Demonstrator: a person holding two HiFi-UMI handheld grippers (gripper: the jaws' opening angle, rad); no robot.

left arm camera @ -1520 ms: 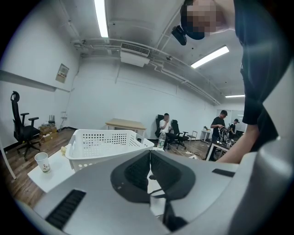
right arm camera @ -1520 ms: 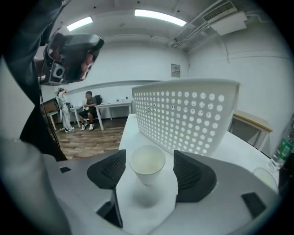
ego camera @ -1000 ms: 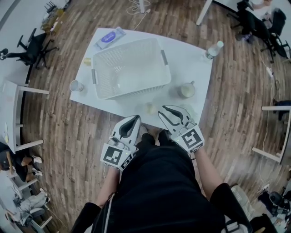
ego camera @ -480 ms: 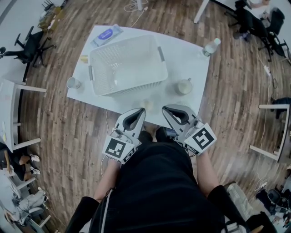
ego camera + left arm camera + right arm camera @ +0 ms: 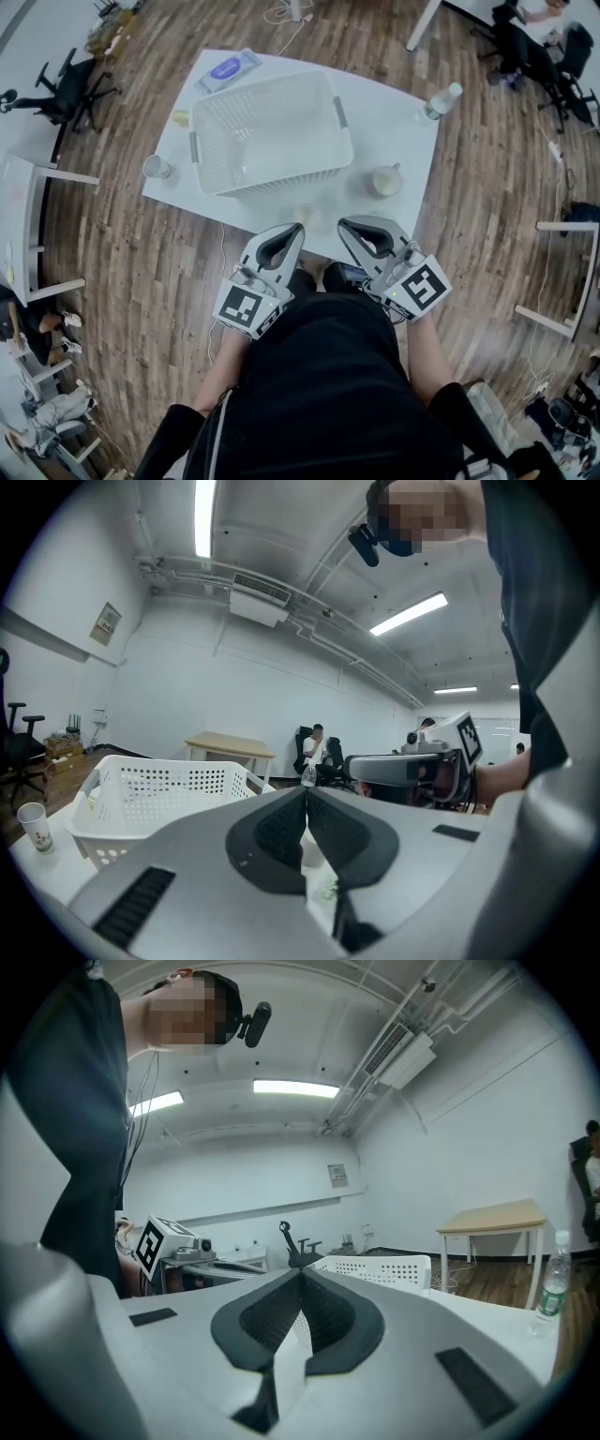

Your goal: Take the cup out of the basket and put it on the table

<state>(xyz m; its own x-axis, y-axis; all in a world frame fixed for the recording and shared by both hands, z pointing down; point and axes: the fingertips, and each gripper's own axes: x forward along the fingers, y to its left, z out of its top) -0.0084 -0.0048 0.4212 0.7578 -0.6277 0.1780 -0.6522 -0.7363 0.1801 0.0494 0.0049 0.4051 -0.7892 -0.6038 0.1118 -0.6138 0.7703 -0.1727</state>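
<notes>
Head view — left gripper point(image 5: 295, 230) and right gripper point(image 5: 345, 225) pressed together, empty; cup inside the upper-centre basket point(image 5: 281, 180) indistinct — likely light, pinch its rim.

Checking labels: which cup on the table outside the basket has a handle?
The cream mug right of the basket; the small cup at the left edge and the pale cup at the front edge have none.

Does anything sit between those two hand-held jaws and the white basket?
Yes: a small pale cup stands at the near edge of the white table, just ahead of the shut left gripper and right gripper, before the white perforated plastic basket.
</notes>
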